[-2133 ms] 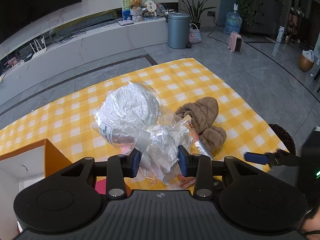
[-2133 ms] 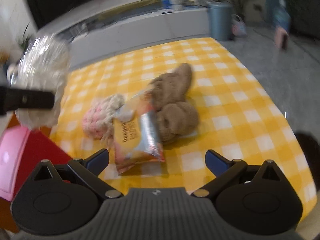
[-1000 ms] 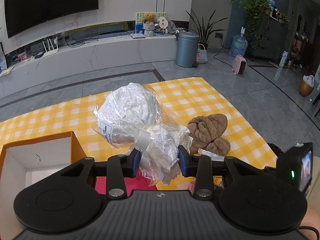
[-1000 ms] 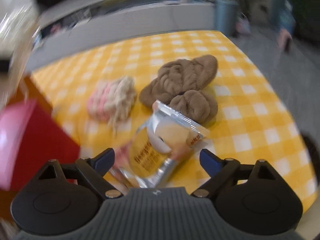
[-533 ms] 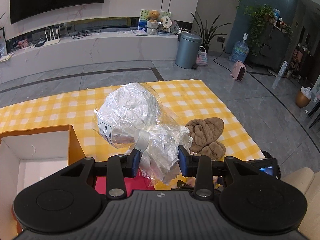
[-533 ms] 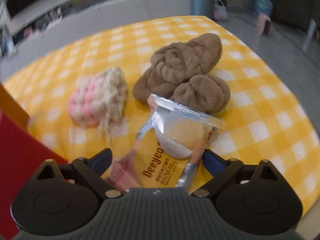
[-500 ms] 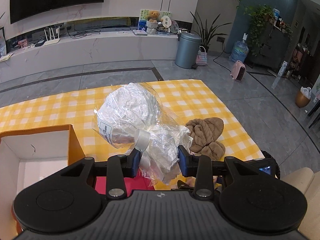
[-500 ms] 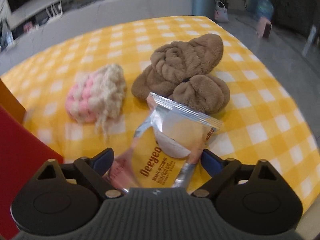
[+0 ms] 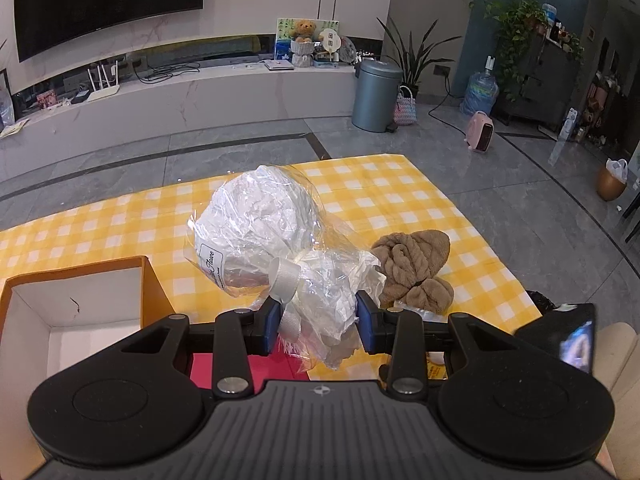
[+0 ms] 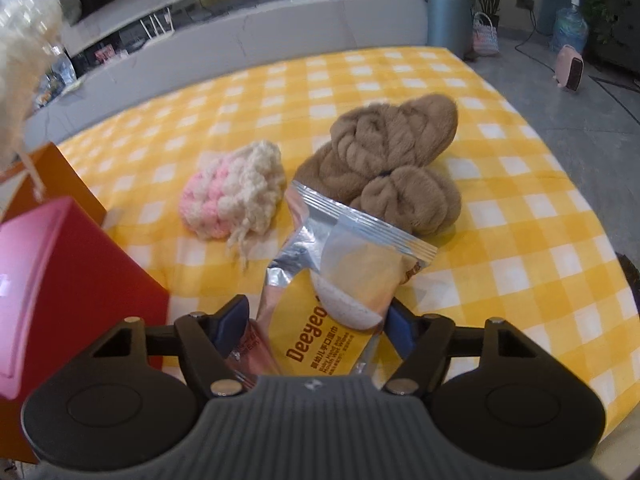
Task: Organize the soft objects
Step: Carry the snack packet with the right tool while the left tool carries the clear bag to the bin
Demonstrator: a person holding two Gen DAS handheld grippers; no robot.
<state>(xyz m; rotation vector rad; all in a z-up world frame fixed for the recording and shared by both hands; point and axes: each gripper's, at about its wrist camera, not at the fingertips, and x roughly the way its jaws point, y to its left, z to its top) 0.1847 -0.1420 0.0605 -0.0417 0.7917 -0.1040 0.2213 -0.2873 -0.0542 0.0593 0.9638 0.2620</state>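
1. Left gripper [image 9: 317,322] pinches the clear plastic bag [image 9: 276,240], raised near the orange box [image 9: 76,276].
2. Right gripper [image 10: 316,326] jaws closing around the wet-wipes pack [image 10: 336,300]; grip unconfirmed.
3. Brown plush [image 10: 392,160] and pink-white yarn [image 10: 236,196] remain on the checked cloth [image 10: 520,240].

Dim indoor light, fisheye-bent edges — right view blurred at left

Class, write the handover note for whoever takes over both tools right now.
Left tool: shut on the clear plastic bundle, held above the table.
Right tool: jaws closing around the wet wipes pack, not yet gripped.
On the checked cloth: brown towel, pink-and-cream yarn piece.
Orange box looks empty. Nothing placed yet; all four remain.
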